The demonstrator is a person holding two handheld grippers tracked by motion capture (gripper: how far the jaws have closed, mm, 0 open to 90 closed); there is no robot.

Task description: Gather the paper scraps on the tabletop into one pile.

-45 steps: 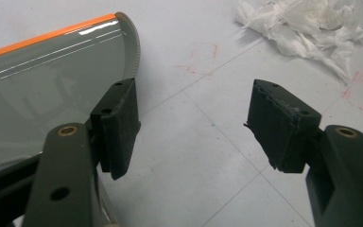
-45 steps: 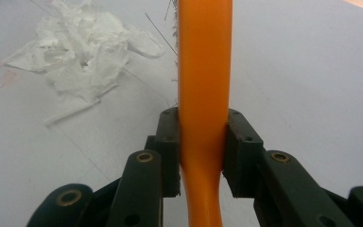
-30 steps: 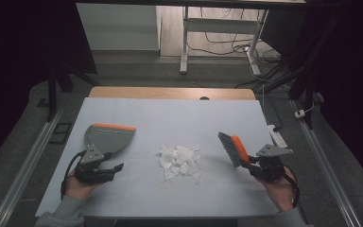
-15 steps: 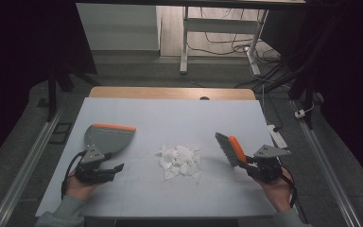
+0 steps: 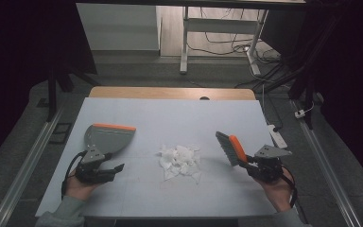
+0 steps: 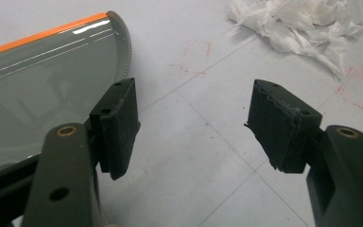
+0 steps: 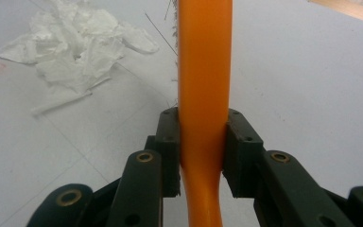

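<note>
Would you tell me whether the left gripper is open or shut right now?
Open. In its own view the left gripper shows bare table between its pads, beside the dustpan.

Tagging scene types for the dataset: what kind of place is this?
Probably a lab or recording workstation, not a home: a white-topped table marked with faint red squares, metal floor rails flanking it, loose cables on the floor beyond, and dark surroundings. Staged sweeping props: dustpan, brush, torn paper.
</note>
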